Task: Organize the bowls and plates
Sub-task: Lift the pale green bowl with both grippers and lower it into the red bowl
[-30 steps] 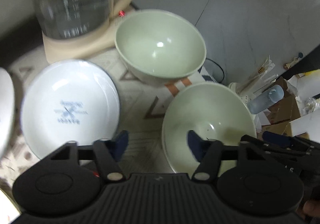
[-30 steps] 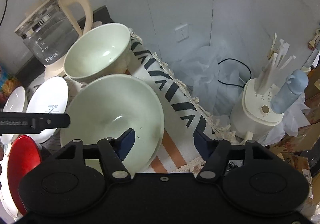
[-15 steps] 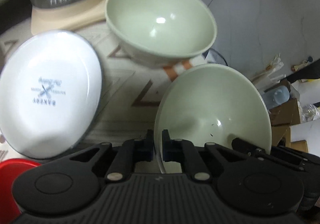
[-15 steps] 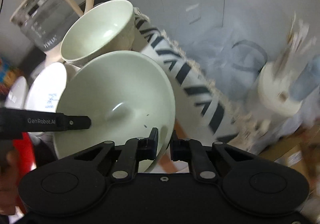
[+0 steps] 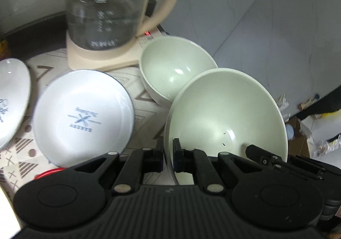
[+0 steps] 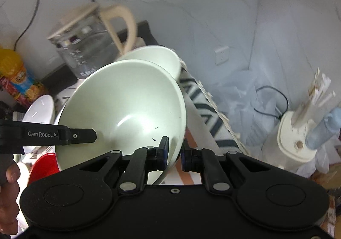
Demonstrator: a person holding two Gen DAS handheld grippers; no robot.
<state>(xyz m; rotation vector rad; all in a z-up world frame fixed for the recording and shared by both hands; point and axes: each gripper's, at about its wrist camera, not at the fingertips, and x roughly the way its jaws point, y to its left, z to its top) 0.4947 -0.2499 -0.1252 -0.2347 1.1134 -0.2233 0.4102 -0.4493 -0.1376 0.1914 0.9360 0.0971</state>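
A wide pale green bowl [image 5: 226, 115] hangs tilted above the patterned cloth, held from both sides. My left gripper [image 5: 168, 153] is shut on its near left rim. My right gripper [image 6: 175, 153] is shut on the bowl's [image 6: 127, 107] right rim. One finger [image 6: 83, 135] of the left gripper reaches in from the left in the right wrist view. A second, deeper green bowl [image 5: 177, 70] stands just behind. A white plate [image 5: 83, 115] with blue print lies to the left, and another white plate [image 5: 10, 98] sits at the left edge.
A glass kettle [image 5: 106, 15] on a cream base stands at the back. A red plate [image 6: 44, 166] lies low on the left, near a hand [image 6: 8, 196]. An orange bottle [image 6: 15, 77] stands by the wall. Beyond the table's right edge are a white container [image 6: 296, 143] and a cable.
Both grippers went from open to shut on the wide green bowl's rim. They then rose with it, and the bowl now hangs tilted in front of the second bowl.
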